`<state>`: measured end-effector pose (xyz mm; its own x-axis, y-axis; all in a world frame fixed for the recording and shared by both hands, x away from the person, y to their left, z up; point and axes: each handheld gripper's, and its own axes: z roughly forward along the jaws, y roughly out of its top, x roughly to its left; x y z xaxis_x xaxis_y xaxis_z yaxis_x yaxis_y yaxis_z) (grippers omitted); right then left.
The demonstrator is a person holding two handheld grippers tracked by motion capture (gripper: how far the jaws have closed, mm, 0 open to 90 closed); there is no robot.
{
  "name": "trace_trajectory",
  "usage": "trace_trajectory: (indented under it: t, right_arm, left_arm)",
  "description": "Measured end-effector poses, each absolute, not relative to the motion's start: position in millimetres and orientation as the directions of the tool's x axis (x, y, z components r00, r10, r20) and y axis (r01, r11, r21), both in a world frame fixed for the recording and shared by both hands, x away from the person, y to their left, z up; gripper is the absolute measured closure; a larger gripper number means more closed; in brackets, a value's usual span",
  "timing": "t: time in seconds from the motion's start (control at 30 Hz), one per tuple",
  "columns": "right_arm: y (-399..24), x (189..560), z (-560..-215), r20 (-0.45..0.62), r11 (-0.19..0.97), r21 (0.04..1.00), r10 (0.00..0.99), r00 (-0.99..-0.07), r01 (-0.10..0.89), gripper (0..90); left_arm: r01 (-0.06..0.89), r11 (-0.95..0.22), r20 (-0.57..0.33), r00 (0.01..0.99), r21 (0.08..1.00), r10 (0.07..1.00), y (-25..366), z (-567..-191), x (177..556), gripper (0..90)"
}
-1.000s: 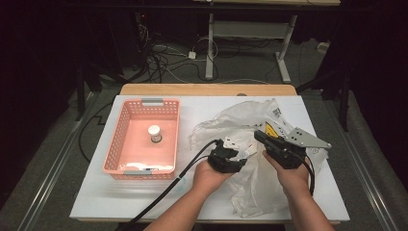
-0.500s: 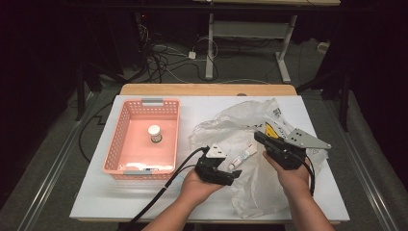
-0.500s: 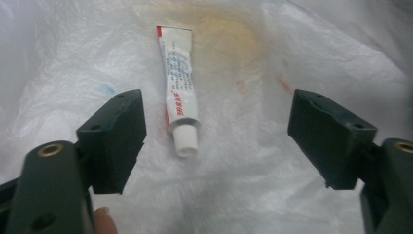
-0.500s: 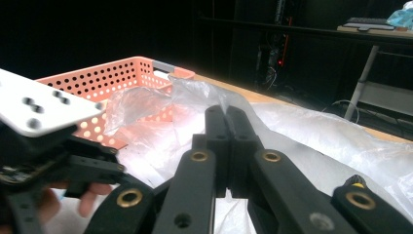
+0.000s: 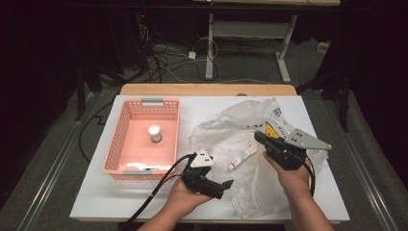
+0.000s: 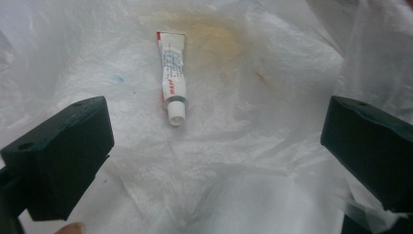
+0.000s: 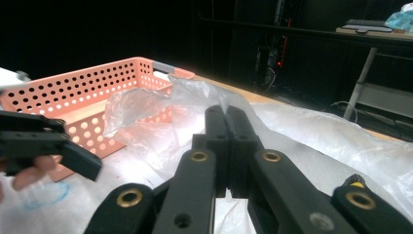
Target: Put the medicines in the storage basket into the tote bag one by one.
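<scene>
Basket (image 5: 126, 139), pink and perforated, sits at the left of a white table (image 5: 96, 202), with a small white-capped jar (image 5: 154, 133) standing inside it. Right of the basket, near the front edge, the left gripper (image 5: 222, 187) is in the person's hand; its jaws have just been opening and stand wide with nothing between them. In the left gripper view a small white tube (image 6: 173, 76) lies cap-near on a crumpled clear bag (image 6: 272, 161), beyond the jaws and apart from them. The bag spreads over the table's right half. At the right, the right gripper (image 5: 260, 138) has its jaws pressed together on a fold of the bag.
</scene>
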<state>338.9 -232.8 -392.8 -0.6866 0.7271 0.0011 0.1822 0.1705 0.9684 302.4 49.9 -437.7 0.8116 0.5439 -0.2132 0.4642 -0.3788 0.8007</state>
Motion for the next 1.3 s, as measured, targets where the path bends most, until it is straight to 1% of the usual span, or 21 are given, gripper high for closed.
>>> trace_trajectory:
  t: [0.23, 0.67, 0.83, 0.9, 1.1, 1.3]
  right_arm:
    - [-233, 339, -392, -0.004, 0.174, 0.968, 0.729, -0.685, 0.179, 90.0]
    - [-235, 338, -392, -0.001, 0.171, 0.968, 0.730, -0.683, 0.182, 90.0]
    - [-235, 338, -392, -0.001, 0.171, 0.968, 0.730, -0.683, 0.182, 90.0]
    - [-235, 338, -392, 0.003, 0.167, 0.969, 0.731, -0.682, 0.183, 90.0]
    - [-236, 338, -391, 0.004, 0.163, 0.970, 0.730, -0.684, 0.180, 90.0]
    - [-236, 337, -391, 0.005, 0.162, 0.970, 0.729, -0.685, 0.180, 90.0]
  left_arm:
    - [0.456, -0.367, -0.192, 0.800, 0.811, 0.569, 71, -430, 293, 0.0]
    - [0.481, -0.342, -0.201, 0.769, 0.807, 0.607, 118, -424, 289, 0.0]
    - [0.494, -0.280, -0.216, 0.729, 0.823, 0.649, 140, -422, 287, 0.0]
    - [0.489, -0.273, -0.197, 0.711, 0.828, 0.675, 149, -421, 286, 0.0]
    - [0.496, -0.256, -0.177, 0.669, 0.830, 0.722, 170, -420, 289, 0.0]
    - [0.517, -0.228, -0.190, 0.633, 0.825, 0.750, 184, -422, 294, 0.0]
